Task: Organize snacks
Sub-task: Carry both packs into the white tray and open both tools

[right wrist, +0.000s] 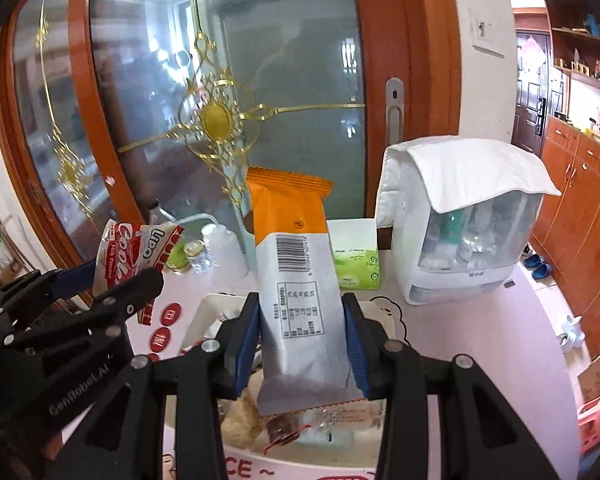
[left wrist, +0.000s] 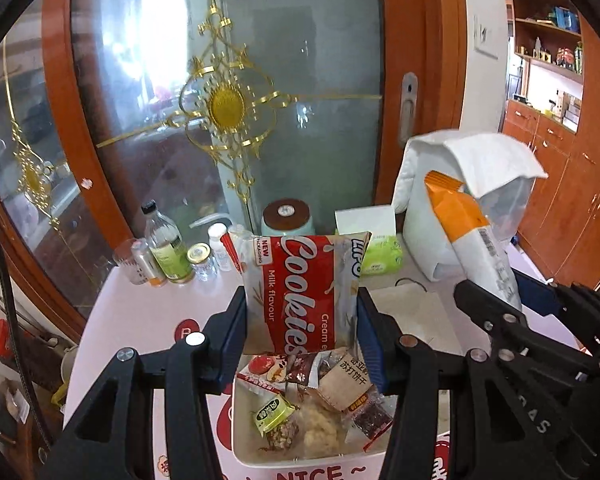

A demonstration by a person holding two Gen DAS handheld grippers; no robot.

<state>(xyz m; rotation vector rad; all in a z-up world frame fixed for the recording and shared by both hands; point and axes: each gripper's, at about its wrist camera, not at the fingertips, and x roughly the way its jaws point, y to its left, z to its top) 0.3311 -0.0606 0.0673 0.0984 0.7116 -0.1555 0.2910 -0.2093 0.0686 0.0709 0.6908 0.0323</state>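
My left gripper is shut on a red and white Cookies pack, held upright above a white bin of several small wrapped snacks. My right gripper is shut on an orange and white wrapped pack, its barcode side towards the camera, above the same white bin. From the left wrist, the orange and white pack and the right gripper show at the right. From the right wrist, the Cookies pack and the left gripper show at the left.
Both hover over a pink table. At its back stand bottles and jars, a teal canister, a green tissue pack and a white covered appliance. Behind is a glass door with gold ornament. Wooden cabinets stand right.
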